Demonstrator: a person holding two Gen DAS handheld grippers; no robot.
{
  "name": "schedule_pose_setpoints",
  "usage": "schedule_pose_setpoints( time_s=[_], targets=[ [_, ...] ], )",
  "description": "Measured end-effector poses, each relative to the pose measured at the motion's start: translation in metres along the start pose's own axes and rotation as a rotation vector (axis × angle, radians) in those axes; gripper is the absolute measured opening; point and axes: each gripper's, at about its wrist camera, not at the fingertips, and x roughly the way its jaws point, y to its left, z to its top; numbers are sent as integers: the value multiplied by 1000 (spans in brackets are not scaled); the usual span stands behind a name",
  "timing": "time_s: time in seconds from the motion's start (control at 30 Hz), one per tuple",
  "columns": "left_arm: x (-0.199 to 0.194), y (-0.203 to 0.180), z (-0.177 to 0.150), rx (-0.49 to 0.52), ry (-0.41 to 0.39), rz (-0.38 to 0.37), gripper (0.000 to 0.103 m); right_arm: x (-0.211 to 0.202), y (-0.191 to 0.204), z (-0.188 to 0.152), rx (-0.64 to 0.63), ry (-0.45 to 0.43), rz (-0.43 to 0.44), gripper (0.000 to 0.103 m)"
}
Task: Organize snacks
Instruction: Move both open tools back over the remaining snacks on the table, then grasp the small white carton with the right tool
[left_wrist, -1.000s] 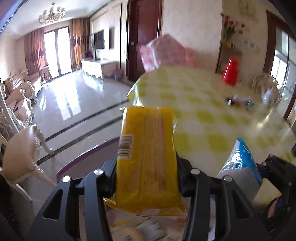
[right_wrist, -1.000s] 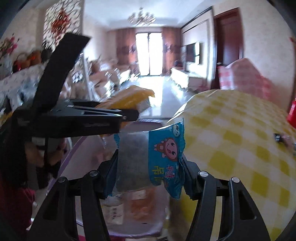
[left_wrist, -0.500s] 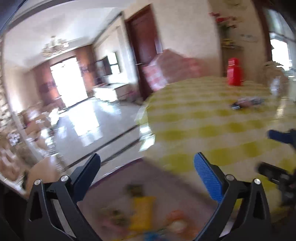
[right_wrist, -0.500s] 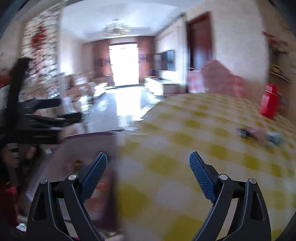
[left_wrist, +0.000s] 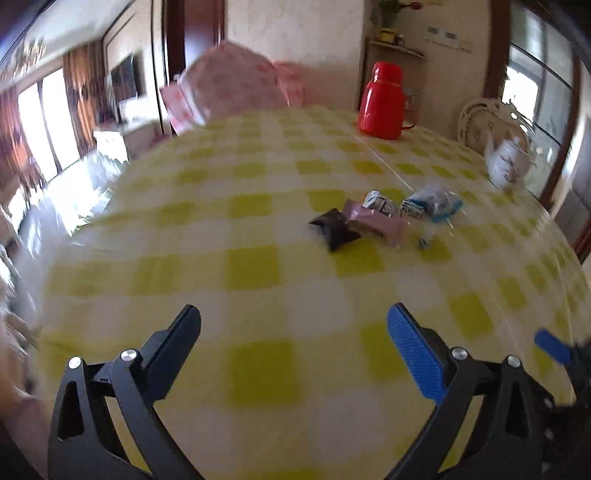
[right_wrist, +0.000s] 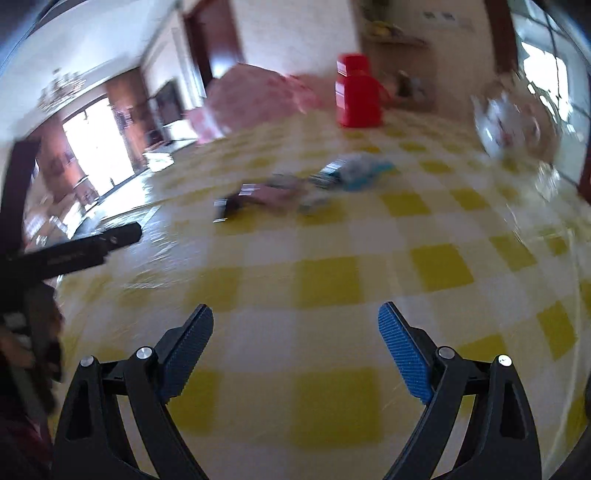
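I am in a home's living and dining room: checked tablecloth, red flask, teapot, television, curtained windows.

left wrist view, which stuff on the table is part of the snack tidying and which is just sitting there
Part of the job:
- black snack packet
- pink snack packet
- white printed packet
- blue and white packet
- left gripper and right gripper, both open and empty

Just lying about:
- red flask
- white teapot
- pink checked bundle
- yellow checked tablecloth
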Motion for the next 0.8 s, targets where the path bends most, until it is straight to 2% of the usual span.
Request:
schedule_pose_setpoints(
  time_s=[0.1, 0.2, 0.33, 0.43, 0.5, 0.6, 0.7, 0.73, 0.8],
  targets=[
    [48, -10, 18, -103, 21, -35, 101, 30, -20, 16, 46, 38, -3, 88],
    [76, -16, 37, -181, 4, -45, 101, 54, -33, 29, 76, 66, -6, 88],
    [100, -12, 56, -251, -48, -43, 101, 81, -26, 46, 49, 116, 7, 88],
    [108, -5, 60, -249, -56, -75, 101, 105, -22, 61, 69, 149, 75, 87],
    [106, 6, 61, -274, -70, -97, 101, 121, -17, 72, 67, 156, 99, 79],
    [104, 24, 61, -323, -79, -102, 101, 134, -8, 83, 18, 162, 131, 71],
    [111, 35, 60, -370, -39, -130, 101, 140, -3, 96, -144, 146, 129, 70],
    [112, 39, 60, -395, -28, -138, 101, 143, -5, 98, -198, 152, 155, 70],
    [114, 41, 59, -408, -20, -144, 101, 148, -16, 104, -226, 153, 197, 71]
  ],
)
